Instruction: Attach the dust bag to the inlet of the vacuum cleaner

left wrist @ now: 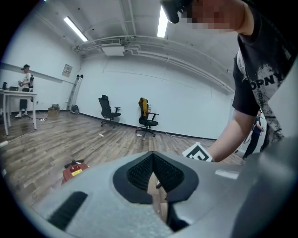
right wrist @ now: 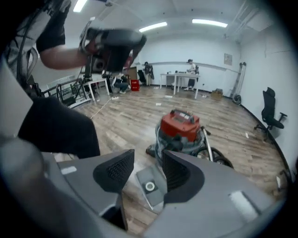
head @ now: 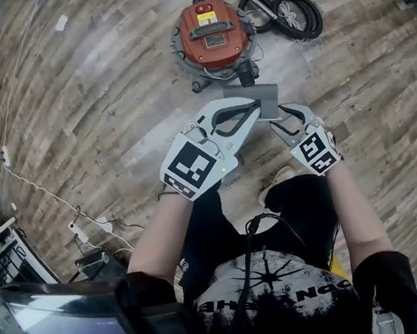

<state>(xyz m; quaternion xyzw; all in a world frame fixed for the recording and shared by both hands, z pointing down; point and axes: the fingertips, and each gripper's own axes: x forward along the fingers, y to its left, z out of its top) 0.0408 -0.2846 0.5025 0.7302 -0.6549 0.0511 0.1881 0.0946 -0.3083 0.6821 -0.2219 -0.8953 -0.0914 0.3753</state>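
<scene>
Down on the wood floor [head: 111,99], the grey dust bag [right wrist: 150,186] is lying just beside the red vacuum cleaner [head: 212,35] — right gripper [right wrist: 148,157] is hovering above it, jaws wide apart — left gripper [left wrist: 152,155] is holding its jaws together.

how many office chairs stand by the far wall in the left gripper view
2. A black swivel office chair stands to the left; a dark office chair with yellow on its backrest stands right of it, both near the white wall. Others may be hidden.
</scene>
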